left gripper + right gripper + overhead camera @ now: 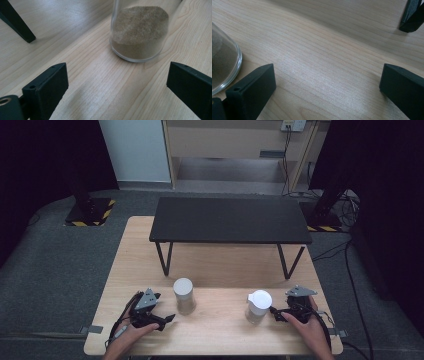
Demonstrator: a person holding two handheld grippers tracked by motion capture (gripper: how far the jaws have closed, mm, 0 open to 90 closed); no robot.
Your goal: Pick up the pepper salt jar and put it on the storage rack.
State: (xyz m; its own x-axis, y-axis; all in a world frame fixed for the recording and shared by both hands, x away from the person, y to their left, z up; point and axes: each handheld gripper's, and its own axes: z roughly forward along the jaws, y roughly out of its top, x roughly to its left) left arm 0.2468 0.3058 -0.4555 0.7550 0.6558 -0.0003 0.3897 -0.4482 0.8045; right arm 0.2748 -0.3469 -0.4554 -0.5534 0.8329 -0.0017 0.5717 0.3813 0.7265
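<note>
The upright jar of sand is seen just ahead of the spread fingers of the left gripper, slightly right of centre.

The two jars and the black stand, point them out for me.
left jar (183,295), high view, glass side
right jar (260,299), high view, white lid
black stand (230,219), high view, top

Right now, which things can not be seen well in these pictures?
- Left jar: top cut off by the upper edge in the left gripper view.
- Right jar: mostly cut off by the left edge in the right gripper view.
- Jar contents: too small in the high view; the white lid covers the right one.
- Floor under the shelf: hidden by its black top.
</note>
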